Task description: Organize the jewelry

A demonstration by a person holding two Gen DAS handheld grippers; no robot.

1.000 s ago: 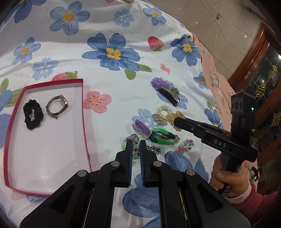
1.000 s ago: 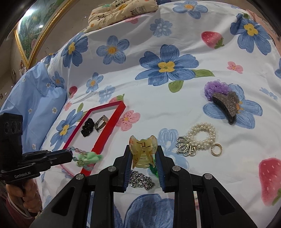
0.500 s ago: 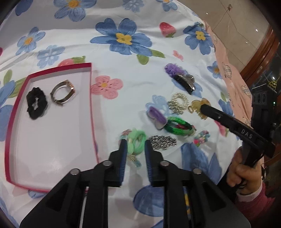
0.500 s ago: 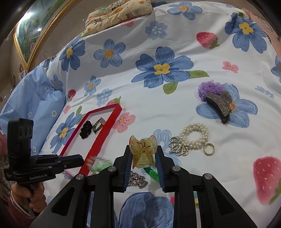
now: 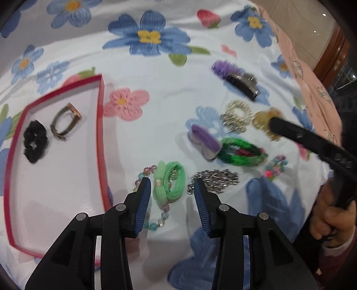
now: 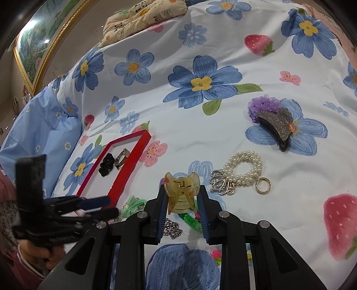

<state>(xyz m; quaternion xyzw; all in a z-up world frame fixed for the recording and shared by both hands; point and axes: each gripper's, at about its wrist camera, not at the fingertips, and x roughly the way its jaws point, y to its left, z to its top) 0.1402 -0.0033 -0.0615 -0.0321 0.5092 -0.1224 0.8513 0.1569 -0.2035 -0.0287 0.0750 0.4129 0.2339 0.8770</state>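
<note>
I see bed under white floral sheet (image 5: 169,116), blue flowers and strawberries printed. On it, left: red tray (image 5: 101,125). Just right of tray: green hair tie with beaded bracelet (image 5: 169,183), silver chain (image 5: 214,180) beside it. Farther right: purple clip (image 5: 204,141) touching green braided band (image 5: 242,151), small colourful bead piece (image 5: 275,167). Beyond: pearl bracelet (image 6: 241,171) with gold ring (image 6: 263,185) alongside, glitter claw clip (image 6: 276,125) against purple scrunchie (image 6: 261,107). Far end: panda-print cushion (image 6: 145,13).
</note>
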